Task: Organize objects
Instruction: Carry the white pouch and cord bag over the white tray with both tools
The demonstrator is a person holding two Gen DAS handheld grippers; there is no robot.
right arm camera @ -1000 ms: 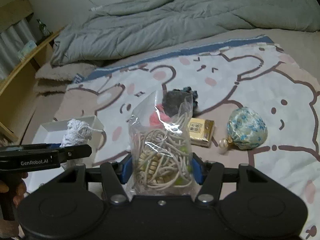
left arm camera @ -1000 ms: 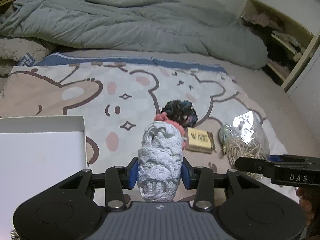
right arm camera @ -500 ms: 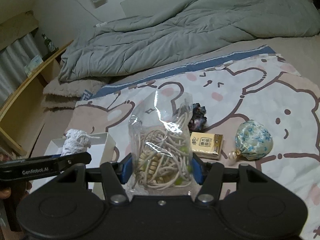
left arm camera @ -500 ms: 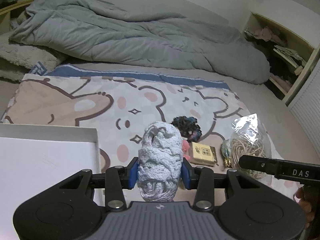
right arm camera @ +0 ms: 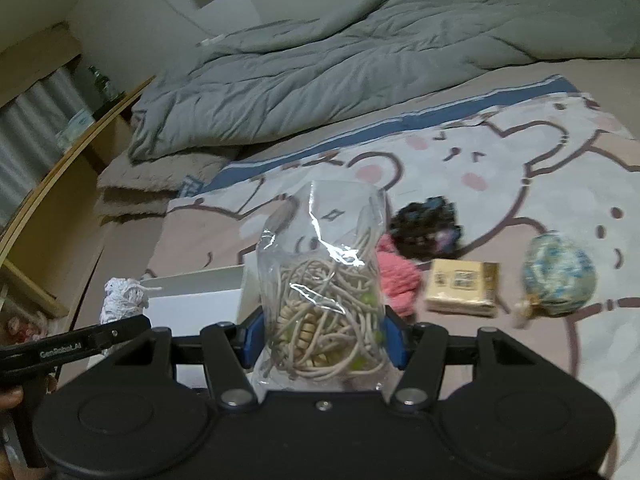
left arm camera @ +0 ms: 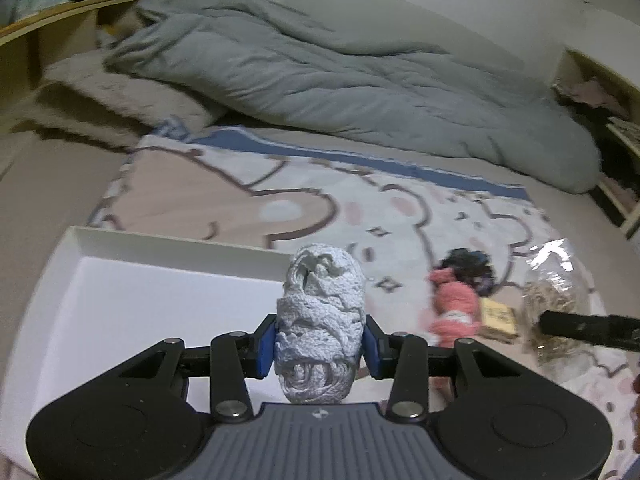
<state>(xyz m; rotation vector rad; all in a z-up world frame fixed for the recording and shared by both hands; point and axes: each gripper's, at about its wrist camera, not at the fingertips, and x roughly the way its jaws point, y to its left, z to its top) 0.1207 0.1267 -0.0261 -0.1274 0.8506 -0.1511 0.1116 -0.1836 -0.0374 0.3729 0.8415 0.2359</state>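
The left claw (left arm camera: 319, 354) is pinching a ball of white yarn (left arm camera: 320, 320) across its middle, the blue pads sunk slightly into its sides, and holds it above the near edge of the white box (left arm camera: 120, 300) that sits on the bear-print blanket (left arm camera: 360, 208). The right claw (right arm camera: 322, 336) is clamped on a clear plastic bag of beige cord and beads (right arm camera: 324, 292), gripping the filled lower part while the empty top stands up loose above it. Both loads look light and soft: the yarn gives under the pads and should hold well by friction, though a loose strand could snag or unwind, so the waist of the ball is the place to hold it. The bag is the trickier one — its film is slick and crinkly, and the cord inside can shift, so a hold low on the packed bulk seems safer than one on the empty film. On the blanket lie a pink yarn bundle (right arm camera: 396, 276), a dark scrunchie-like tangle (right arm camera: 424, 230), a small tan packet (right arm camera: 460, 288) and a blue floral pouch (right arm camera: 560, 276) — all soft or light, none looking fragile.
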